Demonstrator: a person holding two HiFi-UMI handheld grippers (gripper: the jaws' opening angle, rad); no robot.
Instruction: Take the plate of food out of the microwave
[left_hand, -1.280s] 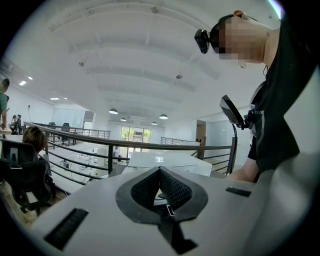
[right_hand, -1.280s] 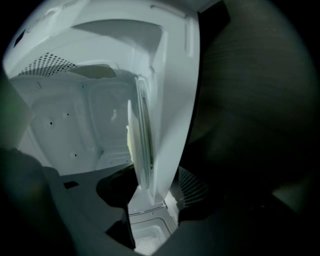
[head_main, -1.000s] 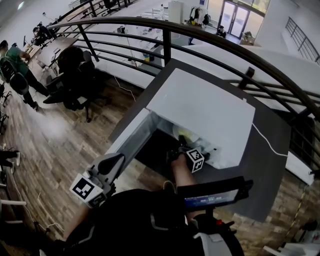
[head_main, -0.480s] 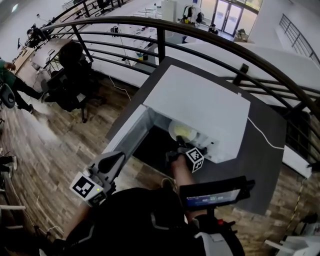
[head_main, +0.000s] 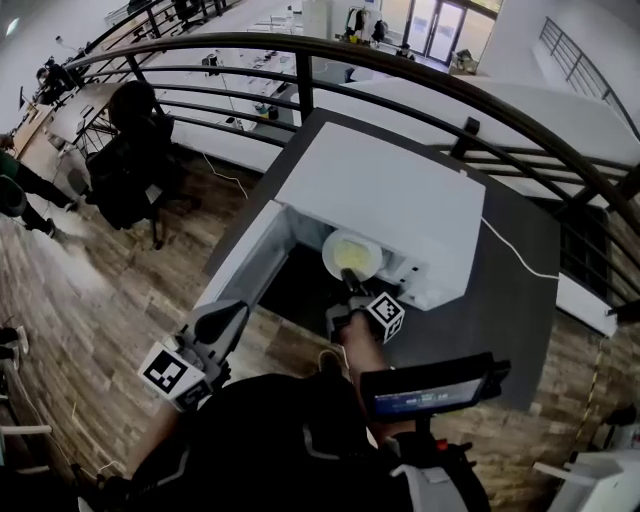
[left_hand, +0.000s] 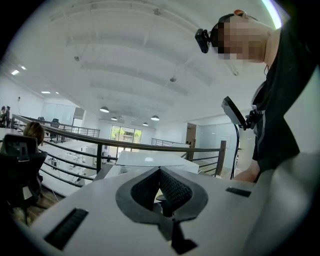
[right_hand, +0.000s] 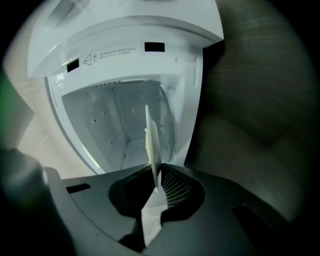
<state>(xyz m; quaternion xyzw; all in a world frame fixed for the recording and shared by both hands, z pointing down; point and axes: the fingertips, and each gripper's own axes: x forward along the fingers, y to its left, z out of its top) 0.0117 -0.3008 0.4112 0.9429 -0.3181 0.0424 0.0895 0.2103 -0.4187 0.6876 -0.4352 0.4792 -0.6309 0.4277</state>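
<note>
Plate (head_main: 352, 257) in right gripper (right_hand: 157, 182)

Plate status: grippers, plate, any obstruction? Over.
Right gripper just closed on plate rim. Left gripper shut, empty, clear of microwave. Plate at cavity mouth, door open. Nothing blocking.

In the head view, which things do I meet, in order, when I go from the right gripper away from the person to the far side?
right gripper, its fingers shut on the plate's near rim → plate of food at the microwave's mouth → microwave → railing
</note>
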